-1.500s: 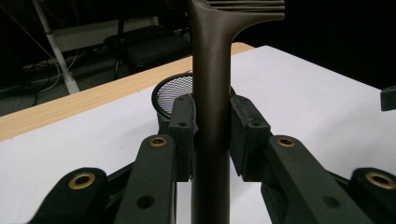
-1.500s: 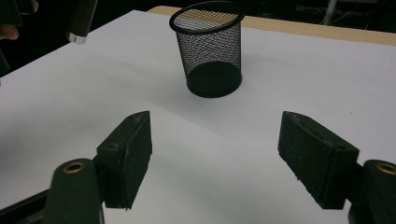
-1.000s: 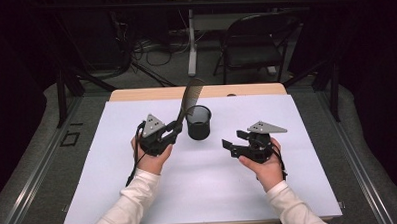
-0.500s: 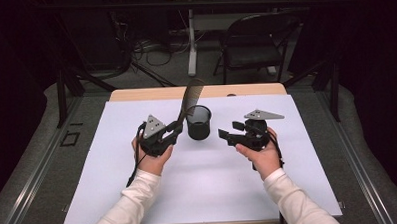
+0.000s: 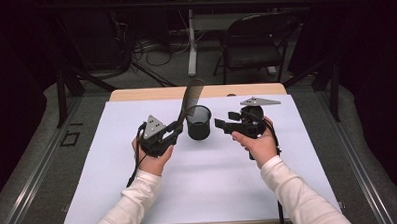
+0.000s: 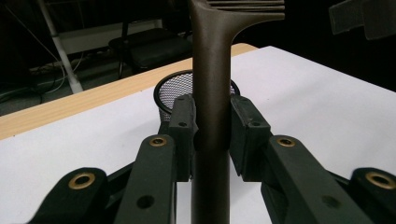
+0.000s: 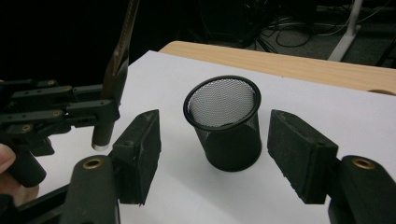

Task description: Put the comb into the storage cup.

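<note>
left gripper (image 5: 176,129): clamped tight on the handle of a dark comb (image 5: 188,100); sits just left of the cup; in the left gripper view both pads (image 6: 183,122) press the handle from either side
comb: stands pretty much upright, toothed end up and leaning a bit toward the far side; its lower end hangs just off the sheet, seen in the right gripper view (image 7: 117,60)
mesh cup (image 5: 199,122): black wire mesh, upright on the white sheet (image 5: 199,192), mouth open; sits between the two grippers, toward the far side of the table (image 5: 136,94)
right gripper (image 5: 220,125): just right of the cup, aimed at it; jaws apart and have just been closing a little; nothing pinched; in the right gripper view the cup (image 7: 226,123) sits beyond the pads, touching neither
chair (image 5: 256,42): dark one on the floor, well behind the table
</note>
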The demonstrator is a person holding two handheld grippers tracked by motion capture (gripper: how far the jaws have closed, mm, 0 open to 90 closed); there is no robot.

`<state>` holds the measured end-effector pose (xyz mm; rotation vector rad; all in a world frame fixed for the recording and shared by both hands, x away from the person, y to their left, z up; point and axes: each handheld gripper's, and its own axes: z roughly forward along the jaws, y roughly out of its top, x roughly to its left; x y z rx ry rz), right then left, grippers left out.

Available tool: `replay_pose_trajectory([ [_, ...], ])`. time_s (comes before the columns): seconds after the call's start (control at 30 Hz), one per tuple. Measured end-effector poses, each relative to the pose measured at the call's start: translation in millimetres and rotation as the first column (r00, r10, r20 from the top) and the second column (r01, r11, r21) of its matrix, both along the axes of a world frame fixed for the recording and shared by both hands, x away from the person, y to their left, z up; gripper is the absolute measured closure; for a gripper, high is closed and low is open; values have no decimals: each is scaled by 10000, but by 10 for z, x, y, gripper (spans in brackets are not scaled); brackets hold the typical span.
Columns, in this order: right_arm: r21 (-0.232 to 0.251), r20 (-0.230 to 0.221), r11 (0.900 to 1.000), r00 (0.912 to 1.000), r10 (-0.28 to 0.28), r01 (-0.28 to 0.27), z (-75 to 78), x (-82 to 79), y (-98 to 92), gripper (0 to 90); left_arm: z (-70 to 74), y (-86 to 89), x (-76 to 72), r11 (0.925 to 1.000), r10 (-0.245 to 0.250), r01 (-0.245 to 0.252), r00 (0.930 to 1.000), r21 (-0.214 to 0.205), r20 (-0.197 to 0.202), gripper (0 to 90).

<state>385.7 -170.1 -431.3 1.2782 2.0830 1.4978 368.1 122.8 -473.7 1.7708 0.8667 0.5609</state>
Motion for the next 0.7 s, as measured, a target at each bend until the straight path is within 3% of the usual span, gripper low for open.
replay_pose_trajectory([
  [0.17, 109, -62, 9999, 9999, 100, -100, 62, 47, 35, 352, 0, 2, -3, 10000, 18, -18, 10000, -30, 15, 725],
  [0.33, 362, -444, 9990, 9986, 283, -267, 110, 87, 66, 355, 0, 3, -5, 10000, 33, -33, 10000, -36, 27, 725],
  [0.7, 345, -801, 9984, 9956, 483, -457, 170, 147, 186, 373, -21, 3, -1, 10000, 91, -91, 9999, -23, 41, 724],
])
